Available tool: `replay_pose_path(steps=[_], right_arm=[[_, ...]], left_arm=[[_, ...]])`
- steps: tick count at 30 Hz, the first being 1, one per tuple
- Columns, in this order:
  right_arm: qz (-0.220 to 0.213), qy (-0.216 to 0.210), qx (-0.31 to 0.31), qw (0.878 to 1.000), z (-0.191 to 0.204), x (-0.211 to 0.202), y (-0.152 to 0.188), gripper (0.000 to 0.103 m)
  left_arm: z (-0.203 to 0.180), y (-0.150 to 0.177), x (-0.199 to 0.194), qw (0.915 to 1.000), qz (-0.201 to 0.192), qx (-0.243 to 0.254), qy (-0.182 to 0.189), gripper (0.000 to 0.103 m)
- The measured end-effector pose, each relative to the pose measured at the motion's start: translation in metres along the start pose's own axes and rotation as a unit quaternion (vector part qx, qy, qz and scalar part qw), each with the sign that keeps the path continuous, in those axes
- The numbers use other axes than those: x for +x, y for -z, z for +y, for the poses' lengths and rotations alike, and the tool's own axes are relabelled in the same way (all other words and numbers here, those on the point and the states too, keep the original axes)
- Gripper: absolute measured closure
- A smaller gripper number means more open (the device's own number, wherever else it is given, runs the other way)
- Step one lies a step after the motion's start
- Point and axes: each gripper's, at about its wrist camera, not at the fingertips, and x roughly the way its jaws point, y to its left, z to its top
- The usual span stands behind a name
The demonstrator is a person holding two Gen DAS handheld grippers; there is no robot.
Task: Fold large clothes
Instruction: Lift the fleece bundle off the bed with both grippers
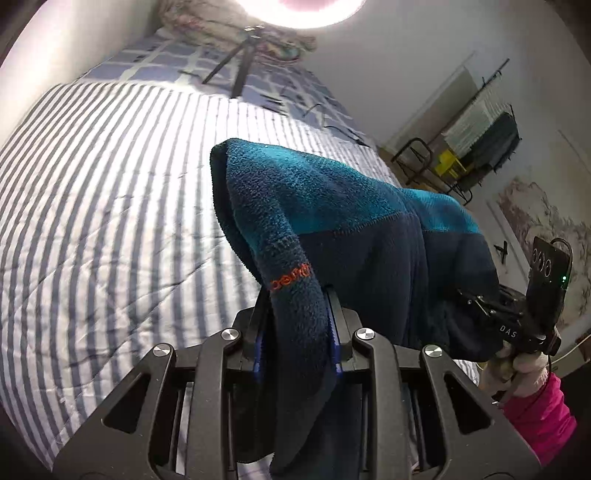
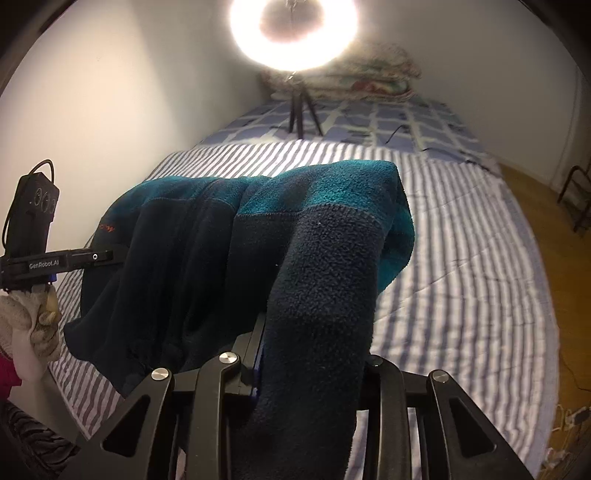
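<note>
A dark navy and teal fleece jacket hangs bunched between both grippers, lifted off the striped bed cover. My left gripper is shut on a navy fold with orange lettering; the fabric fills the gap between its fingers. In the right wrist view, the left gripper shows from the side with its tips buried in the jacket's left edge. My right gripper is shut on a thick navy fold that drapes over its right finger. The right gripper also grips the jacket's right end in the left wrist view.
A ring light on a small tripod stands on the checked sheet at the bed's head, before piled bedding. A wall runs along the bed's left. Wood floor, a chair and a drying rack lie right. Gloved hands hold the grippers.
</note>
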Motion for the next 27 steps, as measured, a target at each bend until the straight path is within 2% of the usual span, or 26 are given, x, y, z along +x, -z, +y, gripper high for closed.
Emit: replay_pose_path(steps=[8, 14, 21, 27], right_arm=[[-0.018, 0.04, 0.002, 0.999, -0.047, -0.028, -0.019, 0.073], [-0.032, 0.081, 0.005, 0.996, -0.089, -0.035, -0.048, 0.073], [-0.063, 0.139, 0.019, 0.988, -0.161, -0.017, -0.117, 0.073], [-0.073, 0.181, 0.041, 0.98, -0.219, 0.019, -0.156, 0.073]], left_arm=[[-0.043, -0.033, 0.025, 0.9993, -0.005, 0.029, 0.025, 0.079], [-0.081, -0.083, 0.065, 0.9974, -0.018, 0.056, 0.041, 0.079], [-0.116, -0.169, 0.146, 0.9938, -0.045, 0.08, 0.063, 0.079], [-0.137, -0.215, 0.22, 0.9924, -0.053, 0.086, 0.071, 0.079]])
